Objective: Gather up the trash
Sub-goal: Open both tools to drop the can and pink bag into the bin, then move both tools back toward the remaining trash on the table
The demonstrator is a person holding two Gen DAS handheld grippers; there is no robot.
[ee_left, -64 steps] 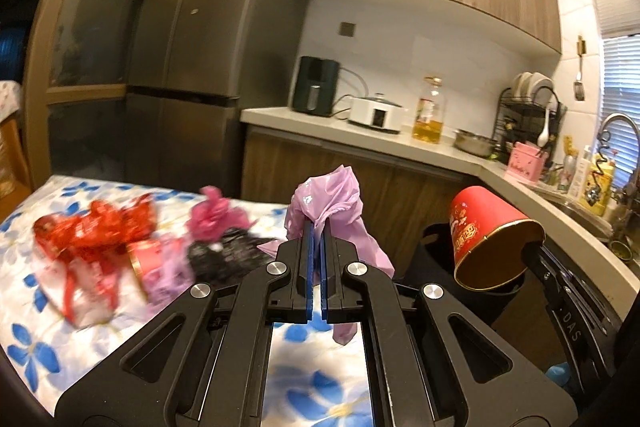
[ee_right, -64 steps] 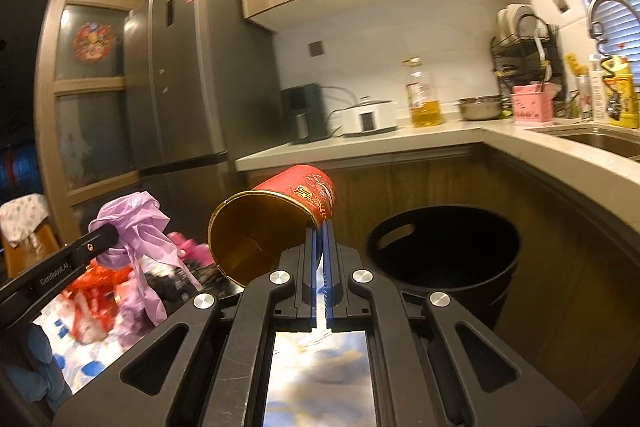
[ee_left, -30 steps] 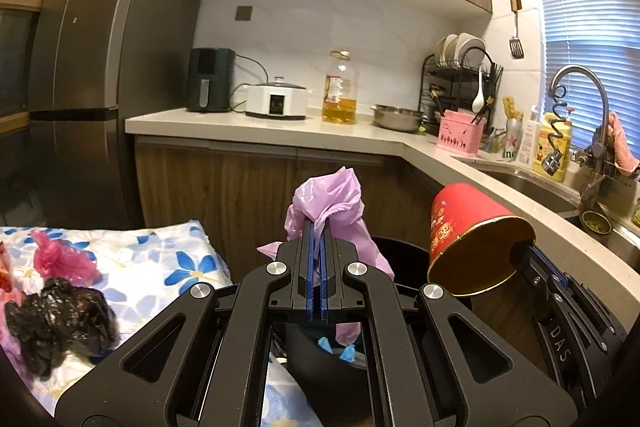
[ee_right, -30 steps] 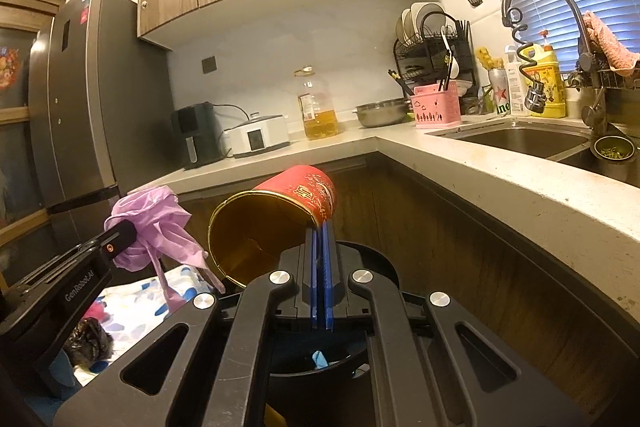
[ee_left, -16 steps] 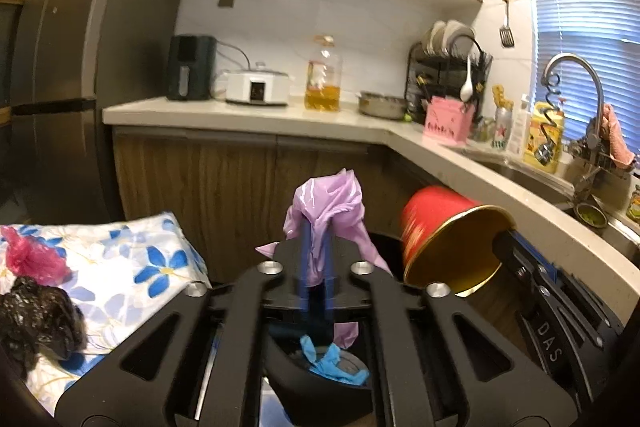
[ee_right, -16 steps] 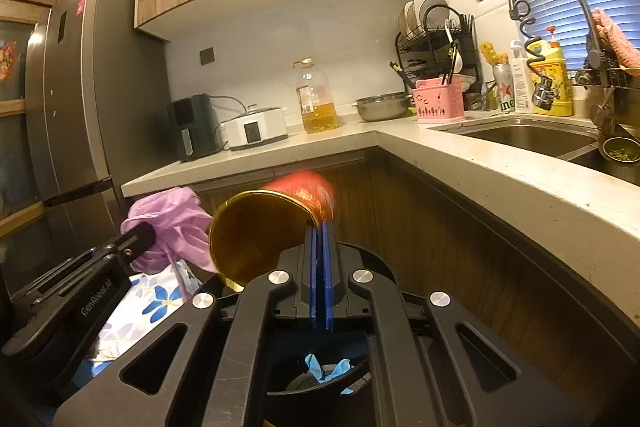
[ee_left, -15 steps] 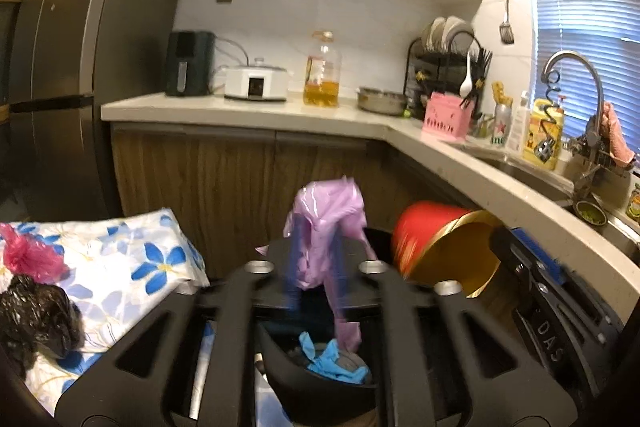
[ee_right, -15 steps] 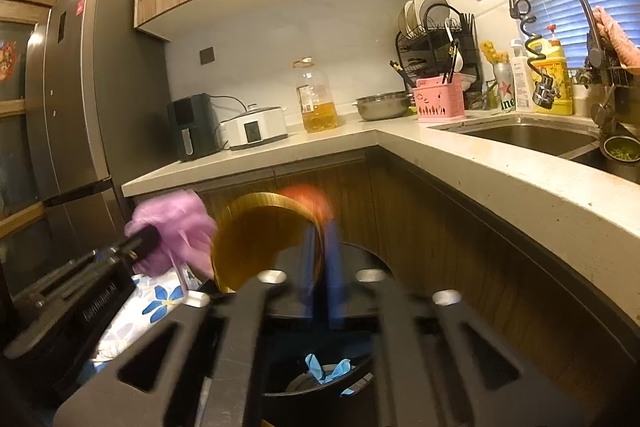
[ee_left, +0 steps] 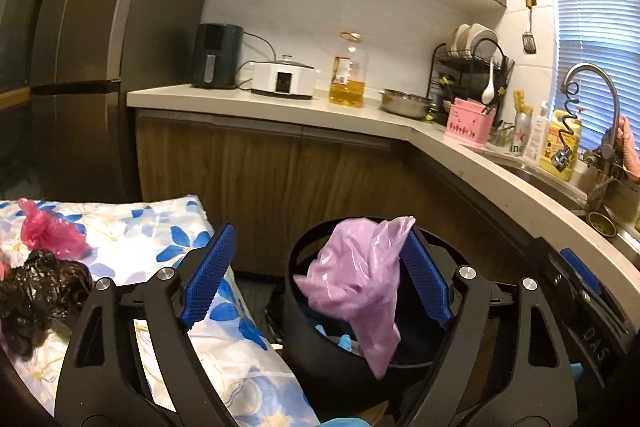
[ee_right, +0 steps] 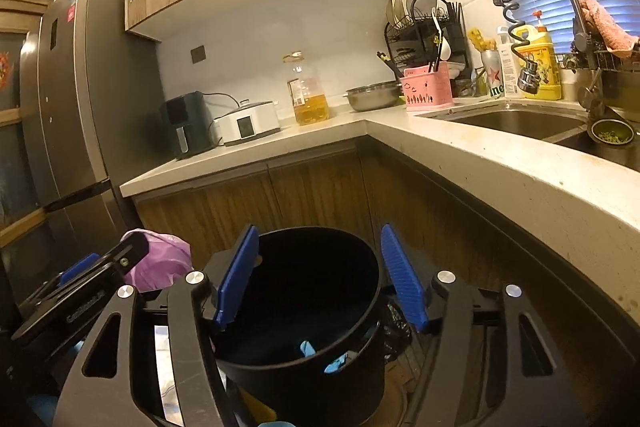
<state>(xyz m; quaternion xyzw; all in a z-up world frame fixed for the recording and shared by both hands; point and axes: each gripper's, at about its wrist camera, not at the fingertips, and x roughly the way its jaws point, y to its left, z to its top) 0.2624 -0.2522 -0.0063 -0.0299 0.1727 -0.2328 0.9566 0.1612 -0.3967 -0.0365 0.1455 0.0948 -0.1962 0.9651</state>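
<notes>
Left wrist view: the black bin (ee_left: 320, 367) stands on the floor under the counter corner, and only the near part of its rim and wall shows between the gripper's arms.
Hidden in the bin: the bottom is dark in both views; a few blue scraps (ee_right: 308, 349) show inside, and I cannot tell what else lies there.
Left gripper (ee_left: 316, 281): released, jaws spread wide, blue pads tilted outward.
Purple bag (ee_left: 360, 283): crumpled plastic hanging over the bin's mouth, its upper edge against the inner face of the left gripper's right-hand pad (ee_left: 426, 285); whether it clings there or is merely in front of it is hard to judge. The other pad is well clear of it.
Right gripper (ee_right: 318, 275): released too, jaws wide apart with nothing between them, held above the bin (ee_right: 304, 359).
Right wrist view of the bag: only a lilac lump (ee_right: 160, 265) shows, partly covered by the left gripper's black finger.
Table: a blue-flowered cloth (ee_left: 168, 247), cut off at the left edge, carries a black bag (ee_left: 36, 291) and a pink bag (ee_left: 48, 231) close together, well apart from the bin.
Counter (ee_right: 460, 151): the sink is cut off at the right edge.
</notes>
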